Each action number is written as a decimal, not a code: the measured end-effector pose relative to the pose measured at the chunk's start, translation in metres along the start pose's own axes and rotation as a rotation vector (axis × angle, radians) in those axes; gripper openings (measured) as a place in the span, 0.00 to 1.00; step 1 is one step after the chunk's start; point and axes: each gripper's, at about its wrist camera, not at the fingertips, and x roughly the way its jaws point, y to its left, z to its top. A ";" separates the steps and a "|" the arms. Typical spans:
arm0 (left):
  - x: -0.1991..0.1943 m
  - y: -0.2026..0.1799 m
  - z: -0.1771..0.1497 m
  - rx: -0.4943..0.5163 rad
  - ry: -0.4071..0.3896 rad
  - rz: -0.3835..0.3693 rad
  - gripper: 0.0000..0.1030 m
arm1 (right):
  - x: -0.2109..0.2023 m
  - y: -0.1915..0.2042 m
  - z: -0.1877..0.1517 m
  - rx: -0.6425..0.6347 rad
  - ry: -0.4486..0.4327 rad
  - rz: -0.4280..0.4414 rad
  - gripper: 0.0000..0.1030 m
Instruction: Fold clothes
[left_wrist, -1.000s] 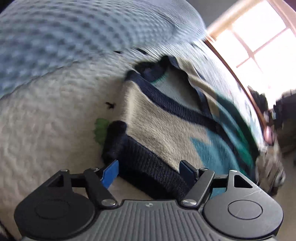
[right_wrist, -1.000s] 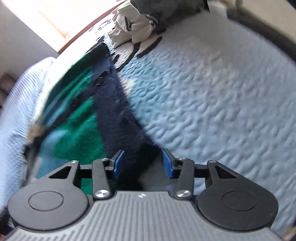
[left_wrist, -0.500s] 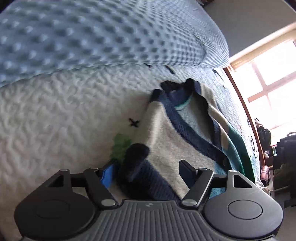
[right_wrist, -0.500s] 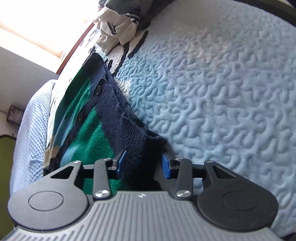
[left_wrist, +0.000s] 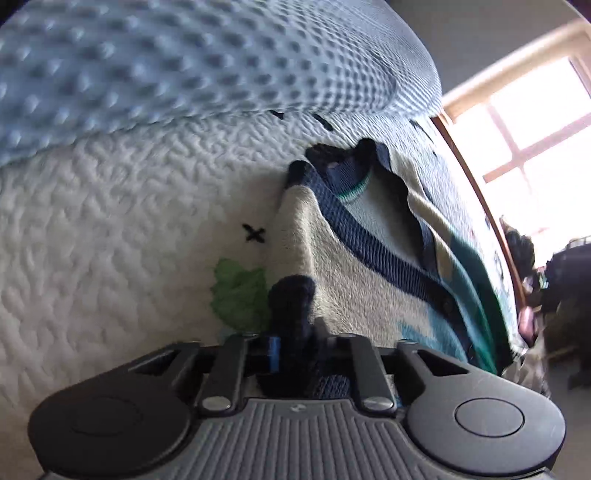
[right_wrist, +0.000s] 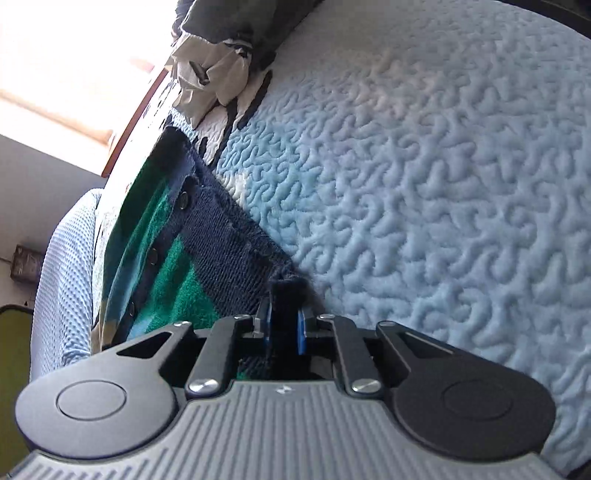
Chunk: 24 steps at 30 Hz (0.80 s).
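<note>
A knit cardigan (left_wrist: 373, 280) in beige, navy, teal and green lies flat on a quilted bedspread (left_wrist: 110, 229). My left gripper (left_wrist: 295, 345) is shut on its navy ribbed corner next to the beige part, near the neck opening. In the right wrist view the cardigan (right_wrist: 177, 273) shows its navy hem band and buttoned front. My right gripper (right_wrist: 284, 328) is shut on the navy hem corner, low over the bedspread (right_wrist: 424, 206).
A blue dotted pillow (left_wrist: 184, 55) lies beyond the cardigan's neck; it also shows in the right wrist view (right_wrist: 62, 273). A pile of crumpled clothes (right_wrist: 218, 62) sits at the far end of the bed. A wooden bed edge (left_wrist: 476, 206) and a bright window lie beyond.
Both grippers were open around the cardigan's corners. Now both have closed on the navy knit. The left camera has also settled closer to the bed.
</note>
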 end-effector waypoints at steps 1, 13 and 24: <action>-0.003 -0.001 0.001 0.016 0.001 0.007 0.08 | -0.003 -0.001 0.000 0.001 -0.003 0.002 0.11; -0.039 0.001 0.012 0.091 0.022 0.002 0.06 | -0.052 -0.003 -0.005 -0.086 -0.046 0.007 0.08; -0.063 0.038 0.007 0.031 0.166 0.075 0.06 | -0.098 -0.050 -0.049 -0.003 0.105 -0.134 0.08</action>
